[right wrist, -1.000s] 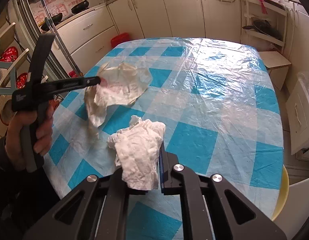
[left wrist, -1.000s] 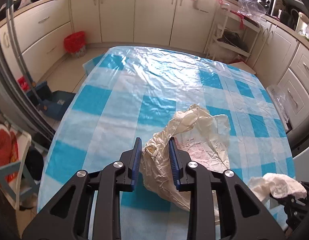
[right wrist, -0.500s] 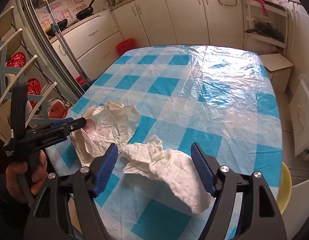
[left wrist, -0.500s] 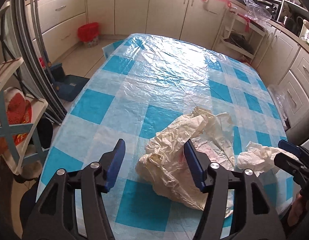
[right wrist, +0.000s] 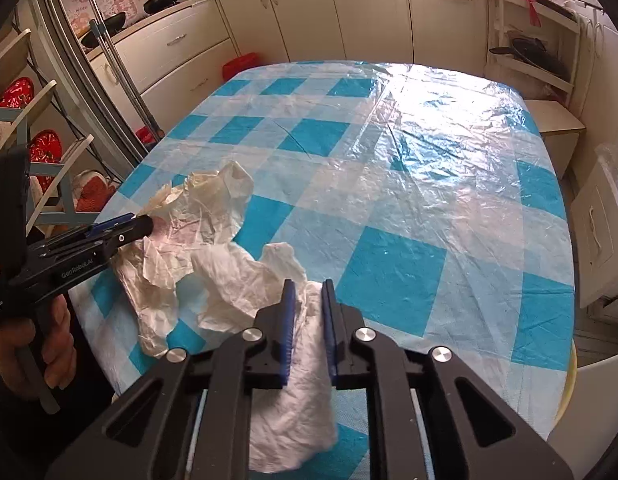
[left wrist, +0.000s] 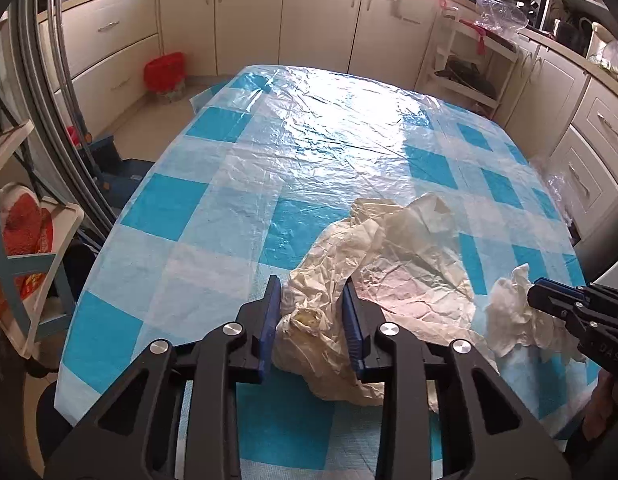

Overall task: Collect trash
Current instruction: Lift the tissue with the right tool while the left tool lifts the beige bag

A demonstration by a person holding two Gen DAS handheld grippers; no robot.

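Table: I had the table [left wrist: 237,216] filling both views, covered in a blue-and-white checked cloth under clear plastic, with both pieces of trash near my edge of it.
Wrapper: The big cream wrapper [left wrist: 393,264] lay crumpled on the cloth, its near end bunched up between my left tongs, the rest spread out toward the right.
Tissue: The white tissue [right wrist: 269,280] sat just right of the wrapper, touching it, with its near end running between my right tongs.
Left tongs: My left tongs [left wrist: 312,322] had just been closing, and the blue pads were pressed onto the wrapper's bunched end. Clamped on it, I judged.
Right tongs: My right tongs [right wrist: 308,320] had just been closing too, nearly together, with a fold of tissue pinched between the pads.
Done so far: Both pieces were gripped, one per hand, and that was about it. Each was mostly resting on the table, as far as I could see.
Left to do: Lifting both clear and dropping them in a bin. I saw a red bin [left wrist: 165,70] on the floor by the cabinets, well apart from the table; whether that was the target I could not tell.
Watch for: The wrapper was loose and wide, so I expected it to trail.
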